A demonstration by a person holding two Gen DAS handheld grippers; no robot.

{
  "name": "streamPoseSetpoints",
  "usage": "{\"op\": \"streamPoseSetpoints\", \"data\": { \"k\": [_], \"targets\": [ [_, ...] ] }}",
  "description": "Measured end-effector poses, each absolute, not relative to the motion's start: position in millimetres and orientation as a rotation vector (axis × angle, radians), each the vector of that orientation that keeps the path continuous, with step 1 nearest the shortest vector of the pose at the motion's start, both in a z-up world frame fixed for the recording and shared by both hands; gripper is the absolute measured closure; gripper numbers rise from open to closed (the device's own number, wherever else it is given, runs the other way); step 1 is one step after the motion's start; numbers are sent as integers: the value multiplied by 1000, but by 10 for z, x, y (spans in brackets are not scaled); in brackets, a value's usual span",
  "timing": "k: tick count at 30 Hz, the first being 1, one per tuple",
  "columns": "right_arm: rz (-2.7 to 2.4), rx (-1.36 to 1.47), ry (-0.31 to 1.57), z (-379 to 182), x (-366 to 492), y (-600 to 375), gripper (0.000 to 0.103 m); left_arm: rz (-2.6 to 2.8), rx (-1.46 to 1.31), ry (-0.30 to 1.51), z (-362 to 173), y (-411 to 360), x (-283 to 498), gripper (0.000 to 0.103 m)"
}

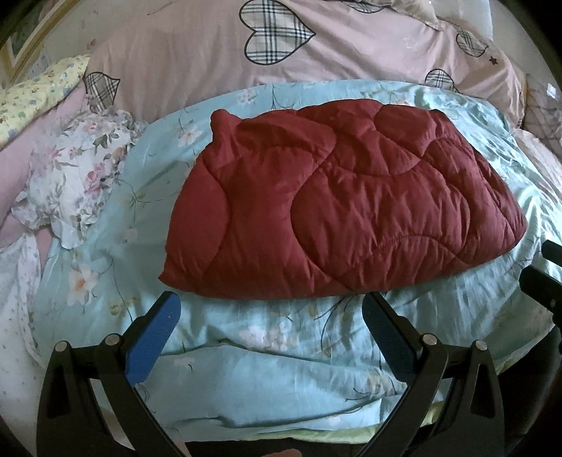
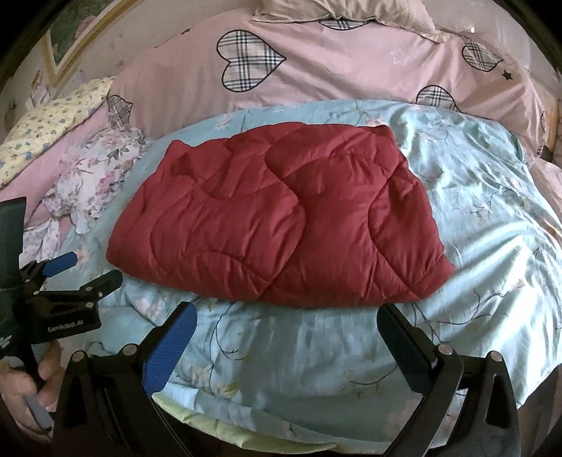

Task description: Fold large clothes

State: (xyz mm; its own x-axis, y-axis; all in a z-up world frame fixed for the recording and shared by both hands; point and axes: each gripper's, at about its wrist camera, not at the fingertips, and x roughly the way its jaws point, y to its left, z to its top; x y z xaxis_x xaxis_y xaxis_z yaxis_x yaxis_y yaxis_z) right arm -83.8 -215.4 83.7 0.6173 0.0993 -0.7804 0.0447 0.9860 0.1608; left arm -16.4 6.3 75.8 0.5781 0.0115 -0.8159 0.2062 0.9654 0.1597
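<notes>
Now we see the red quilted jacket [image 1: 337,207] folded into a puffy, creased bundle on the blue floral quilt [image 1: 246,369]. Both our left gripper [image 1: 270,323] and right gripper [image 2: 286,337] gape wide, holding nothing.

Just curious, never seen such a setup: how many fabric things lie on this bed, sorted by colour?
Dark red: 1, quilted garment
Light blue floral: 1, quilt
Pink with plaid hearts: 1, duvet
White floral: 1, ruffled cloth
Yellow floral: 1, pillow
Beige: 1, pillow
Total: 6
</notes>
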Motion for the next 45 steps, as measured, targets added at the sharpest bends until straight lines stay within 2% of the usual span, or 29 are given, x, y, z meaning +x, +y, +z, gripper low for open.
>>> {"op": "streamPoseSetpoints", "data": {
  "k": [16,45],
  "targets": [
    [3,181,943,663,-558,-2203,0,-92,215,989,592,19,69,0],
    [5,191,965,624,-402,-2193,0,-96,207,984,612,-12,166,0]
  ]
}}
